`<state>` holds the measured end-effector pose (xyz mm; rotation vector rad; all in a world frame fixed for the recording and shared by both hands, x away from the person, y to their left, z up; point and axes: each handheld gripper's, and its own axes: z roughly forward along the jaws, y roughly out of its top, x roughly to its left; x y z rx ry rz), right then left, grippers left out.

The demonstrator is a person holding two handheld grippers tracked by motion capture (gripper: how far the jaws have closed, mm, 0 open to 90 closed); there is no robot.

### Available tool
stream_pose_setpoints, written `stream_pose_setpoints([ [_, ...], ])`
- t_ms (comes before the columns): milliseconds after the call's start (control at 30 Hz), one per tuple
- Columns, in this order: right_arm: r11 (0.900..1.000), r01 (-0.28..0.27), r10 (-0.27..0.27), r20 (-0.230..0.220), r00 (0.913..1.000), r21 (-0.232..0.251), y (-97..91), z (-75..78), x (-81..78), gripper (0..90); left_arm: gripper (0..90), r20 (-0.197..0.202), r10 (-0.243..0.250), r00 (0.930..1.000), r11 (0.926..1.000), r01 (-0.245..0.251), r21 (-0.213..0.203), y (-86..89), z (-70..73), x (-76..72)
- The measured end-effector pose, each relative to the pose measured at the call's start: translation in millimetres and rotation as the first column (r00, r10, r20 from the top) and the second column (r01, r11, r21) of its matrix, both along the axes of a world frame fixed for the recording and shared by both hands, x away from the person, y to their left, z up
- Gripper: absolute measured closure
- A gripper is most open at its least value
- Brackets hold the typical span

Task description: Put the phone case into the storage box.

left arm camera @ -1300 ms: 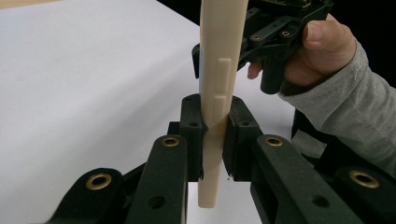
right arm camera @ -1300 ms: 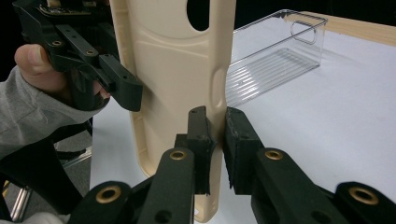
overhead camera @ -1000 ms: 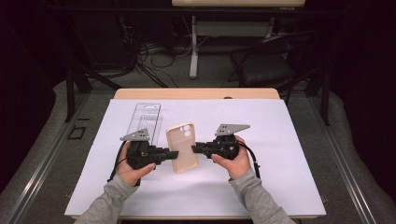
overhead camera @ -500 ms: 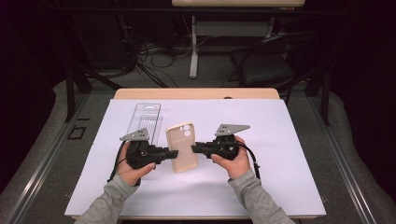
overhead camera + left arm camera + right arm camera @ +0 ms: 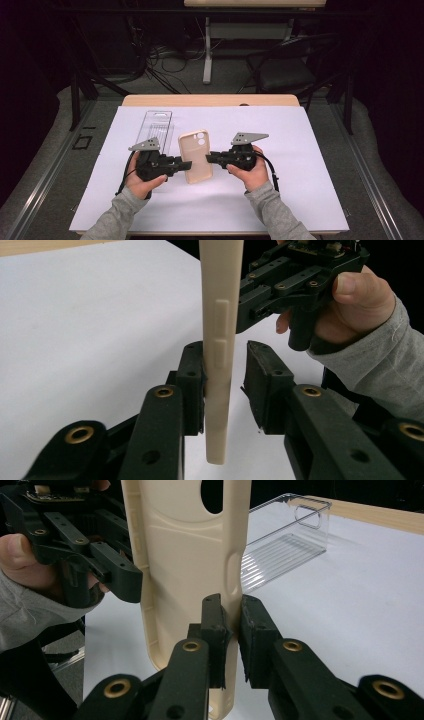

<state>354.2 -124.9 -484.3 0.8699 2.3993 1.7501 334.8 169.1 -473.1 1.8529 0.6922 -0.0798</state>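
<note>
A beige phone case is held up over the white table sheet between the two grippers. My right gripper is shut on the case's right edge; in the right gripper view both pads pinch the rim of the case. My left gripper has just been opening its jaws. The case's edge still stands between them, one pad against it and the other pad apart from it. The other hand's gripper shows behind the case.
A clear plastic box lies on the sheet behind my left gripper, and shows as the clear plastic box beyond the case. The wooden table edge runs along the back. Dark floor, cables and a chair lie beyond.
</note>
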Motion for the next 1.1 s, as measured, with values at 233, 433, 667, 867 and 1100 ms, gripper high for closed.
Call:
stream_pose_setpoints([
  [233, 0.9997, 0.026, -0.026, 0.0, 0.9997, 0.0, -5.3, 0.3, 1.9, 82.1, 62.3, 0.0, 0.029, 0.9996, 0.9996, -0.029, 0.002, 2.8, -0.7, 2.7],
  [433, 0.9982, 0.061, -0.061, 0.004, 0.9982, -0.001, -12.1, 1.8, 4.0, 82.1, 60.8, -0.012, 0.046, 0.9989, 0.9989, -0.046, 0.002, 3.8, -1.8, 4.8],
  [667, 0.994, 0.108, -0.108, 0.022, 0.9939, -0.014, -18.5, 3.6, 5.0, 82.0, 59.2, -0.008, 0.082, 0.9966, 0.9965, -0.082, 0.019, 4.9, -2.4, 6.5],
  [867, 0.9909, 0.134, -0.133, 0.033, 0.9906, -0.018, -21.3, 4.8, 5.1, 82.1, 58.2, 0.005, 0.085, 0.9964, 0.995, -0.085, 0.053, 2.3, -4.1, 6.6],
  [1100, 0.9887, 0.149, -0.148, 0.041, 0.9882, -0.018, -22.2, 5.2, 4.9, 82.1, 57.7, 0.011, 0.09, 0.9959, 0.9941, -0.09, 0.059, 1.9, -4.2, 6.5],
])
